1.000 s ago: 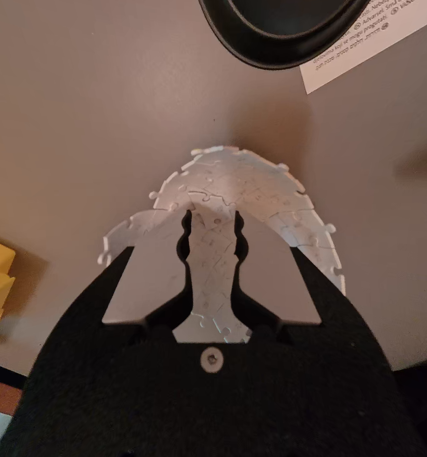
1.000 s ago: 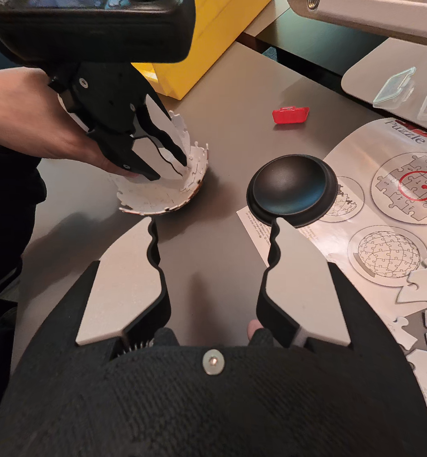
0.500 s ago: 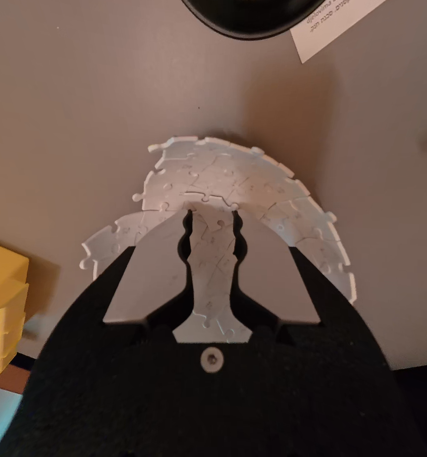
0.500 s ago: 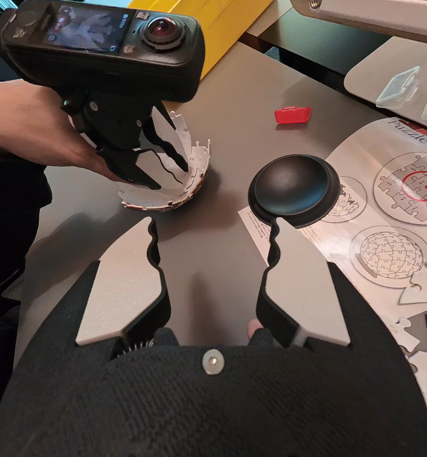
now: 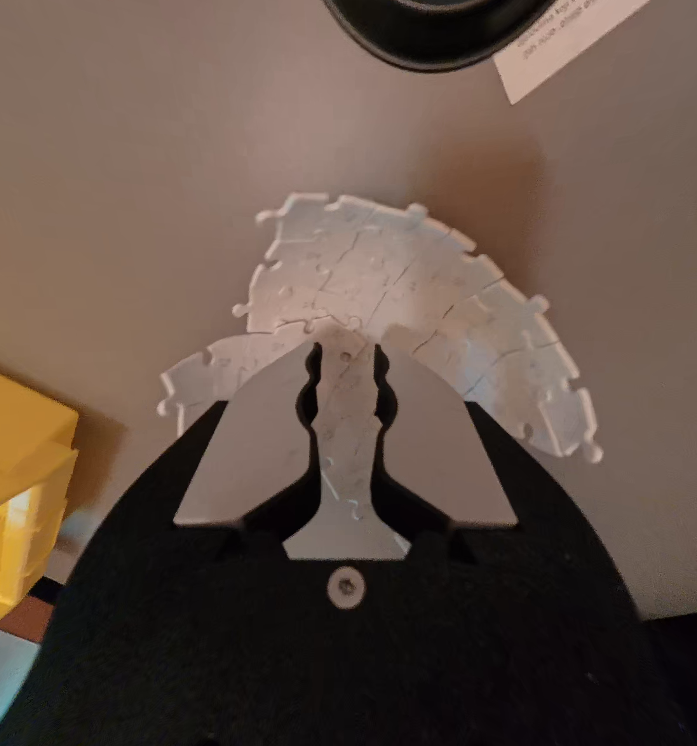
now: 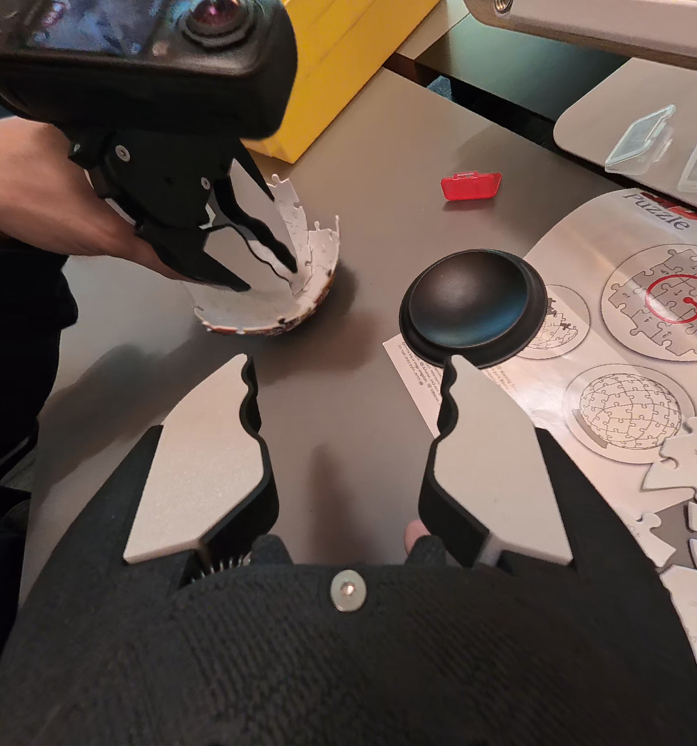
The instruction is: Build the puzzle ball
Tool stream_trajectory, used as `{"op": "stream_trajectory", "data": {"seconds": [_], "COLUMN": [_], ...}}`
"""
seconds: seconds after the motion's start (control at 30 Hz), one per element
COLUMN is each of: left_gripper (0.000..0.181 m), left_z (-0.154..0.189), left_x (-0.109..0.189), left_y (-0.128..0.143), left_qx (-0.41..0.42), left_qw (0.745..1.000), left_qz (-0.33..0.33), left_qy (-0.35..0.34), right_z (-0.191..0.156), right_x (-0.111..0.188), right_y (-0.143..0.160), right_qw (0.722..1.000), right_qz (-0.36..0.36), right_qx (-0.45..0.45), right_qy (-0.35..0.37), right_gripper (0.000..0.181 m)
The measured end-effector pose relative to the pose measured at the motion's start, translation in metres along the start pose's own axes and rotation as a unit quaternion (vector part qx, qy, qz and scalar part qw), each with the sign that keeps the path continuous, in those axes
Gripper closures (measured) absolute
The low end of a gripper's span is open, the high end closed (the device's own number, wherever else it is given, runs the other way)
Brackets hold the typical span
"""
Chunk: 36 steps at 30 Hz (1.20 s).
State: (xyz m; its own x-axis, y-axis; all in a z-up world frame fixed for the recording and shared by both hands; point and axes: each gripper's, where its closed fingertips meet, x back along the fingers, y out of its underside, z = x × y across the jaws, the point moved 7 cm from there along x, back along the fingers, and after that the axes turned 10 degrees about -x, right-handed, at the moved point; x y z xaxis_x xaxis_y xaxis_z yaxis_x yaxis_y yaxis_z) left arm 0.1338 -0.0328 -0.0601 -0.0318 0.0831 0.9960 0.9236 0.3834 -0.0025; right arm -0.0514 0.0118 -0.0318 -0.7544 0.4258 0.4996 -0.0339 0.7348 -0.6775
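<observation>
My left gripper is clamped on the wall of the half-built white puzzle-ball shell, which rests on the grey table left of the round black stand. My right gripper hovers open, holding nothing.

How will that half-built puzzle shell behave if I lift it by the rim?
The half-built puzzle shell probably flexes: thin pieces merely interlocked, seams showing. Likely light, so the left gripper, shut on its wall, should carry it. Its rounded underside on the table may rock if pushed.
</observation>
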Motion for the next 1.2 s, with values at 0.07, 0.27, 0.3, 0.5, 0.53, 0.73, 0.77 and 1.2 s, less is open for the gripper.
{"op": "stream_trajectory", "data": {"seconds": [0.07, 0.27, 0.3, 0.5, 0.53, 0.73, 0.77, 1.2], "left_gripper": [0.15, 0.148, 0.148, 0.147, 0.145, 0.146, 0.147, 0.151], "left_z": [-0.004, -0.005, -0.002, 0.003, 0.002, -0.003, -0.004, -0.001], "left_x": [0.004, 0.009, 0.009, -0.003, -0.005, -0.009, -0.009, -0.009], "left_y": [0.003, 0.001, -0.001, -0.003, -0.003, -0.004, -0.004, -0.006], "left_qx": [0.027, 0.071, 0.064, 0.057, 0.063, 0.085, 0.087, -0.028], "left_qw": [1.0, 0.997, 0.998, 0.996, 0.995, 0.993, 0.993, 0.998], "left_qz": [-0.001, -0.001, -0.003, -0.061, -0.066, -0.073, -0.072, -0.047], "left_qy": [0.0, -0.001, -0.001, -0.038, -0.04, -0.034, -0.032, -0.032], "right_z": [0.0, 0.0, 0.0, -0.001, -0.001, -0.001, -0.001, -0.001], "right_x": [0.0, -0.001, -0.001, -0.001, -0.001, -0.002, -0.002, -0.002], "right_y": [0.0, 0.0, 0.0, 0.0, 0.0, 0.0, 0.0, 0.0], "right_qw": [1.0, 1.0, 1.0, 1.0, 1.0, 1.0, 1.0, 1.0], "right_qz": [0.0, 0.0, 0.001, 0.0, 0.001, 0.001, 0.001, 0.0], "right_qx": [0.001, -0.001, 0.0, 0.0, 0.0, -0.004, -0.004, -0.001], "right_qy": [0.001, -0.002, -0.002, -0.004, -0.005, -0.009, -0.01, -0.011], "right_gripper": [0.094, 0.094, 0.094, 0.094, 0.094, 0.094, 0.094, 0.093]}}
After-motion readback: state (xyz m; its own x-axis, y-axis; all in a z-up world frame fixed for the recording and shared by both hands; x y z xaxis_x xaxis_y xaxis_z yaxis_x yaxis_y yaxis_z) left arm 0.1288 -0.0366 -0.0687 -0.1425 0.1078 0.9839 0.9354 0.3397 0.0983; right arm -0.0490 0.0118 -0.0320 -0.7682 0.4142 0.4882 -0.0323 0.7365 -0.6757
